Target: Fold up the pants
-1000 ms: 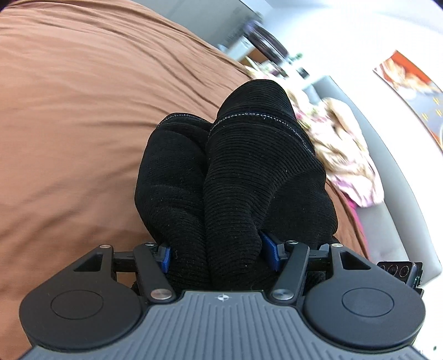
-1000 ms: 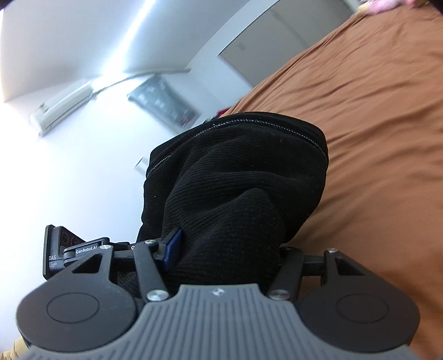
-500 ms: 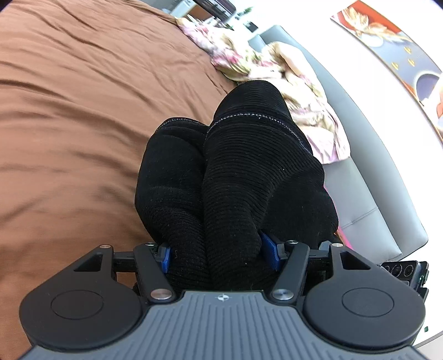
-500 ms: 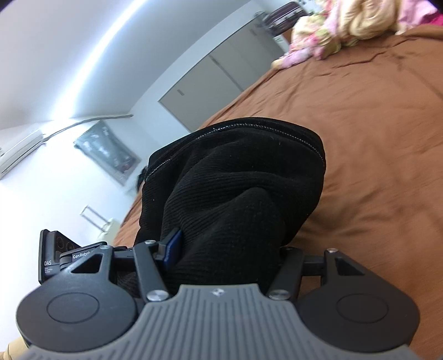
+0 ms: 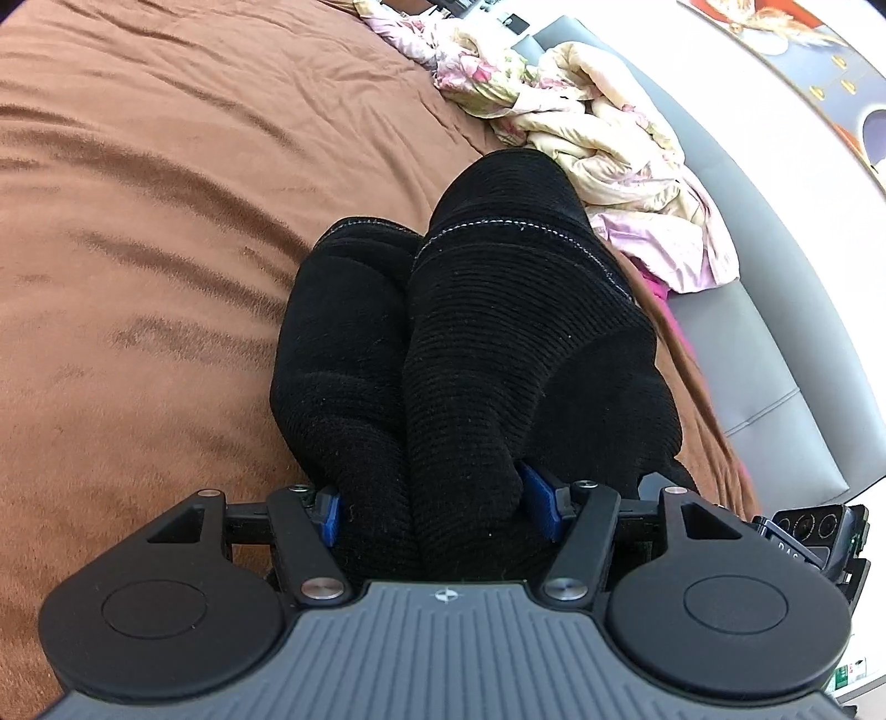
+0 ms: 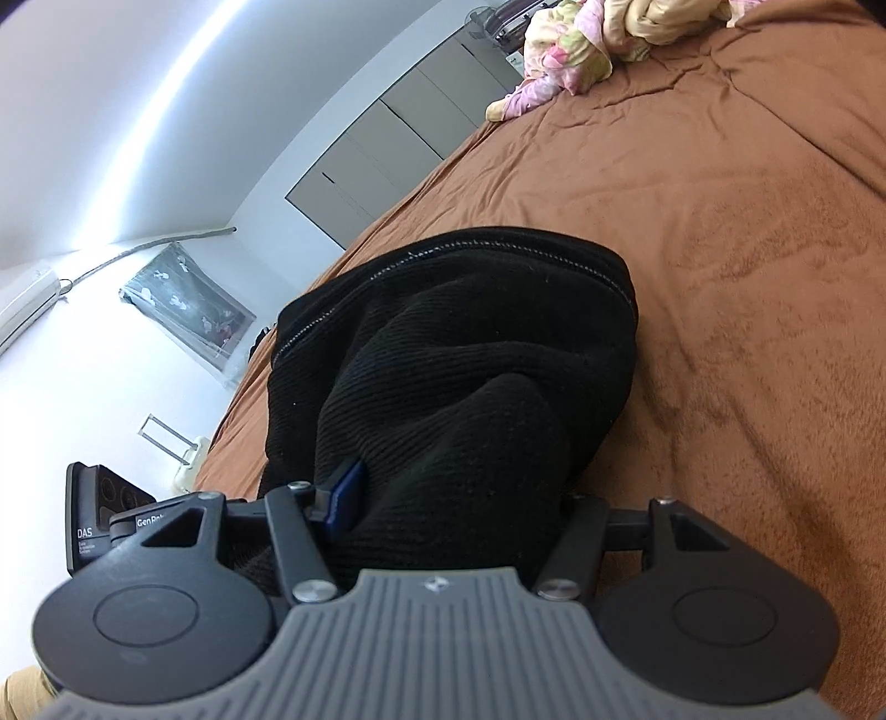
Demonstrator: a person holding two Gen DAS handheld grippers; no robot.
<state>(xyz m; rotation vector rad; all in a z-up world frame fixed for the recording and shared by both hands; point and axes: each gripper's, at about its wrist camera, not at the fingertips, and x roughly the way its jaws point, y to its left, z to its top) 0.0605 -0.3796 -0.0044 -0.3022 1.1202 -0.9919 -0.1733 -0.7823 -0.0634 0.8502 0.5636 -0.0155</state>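
The black ribbed pants (image 5: 470,343) hang bunched between the fingers of my left gripper (image 5: 437,507), which is shut on them above the brown bed cover (image 5: 138,249). In the right wrist view the same pants (image 6: 470,387) fill the jaws of my right gripper (image 6: 454,498), which is shut on them too. A stitched hem (image 6: 498,249) runs along the fabric's far edge. The blue pad (image 6: 346,493) of one finger shows; the other is hidden by cloth.
A crumpled floral quilt (image 5: 581,127) lies at the far side of the bed against a grey headboard (image 5: 775,343). It also shows in the right wrist view (image 6: 581,50). Grey cabinets (image 6: 398,149) stand by the wall. The other gripper's body (image 5: 808,531) is at the right.
Both grippers have tipped down toward the bed with the pants still held; more of the bed cover and the quilt has come into view. The grip on the fabric is unchanged.
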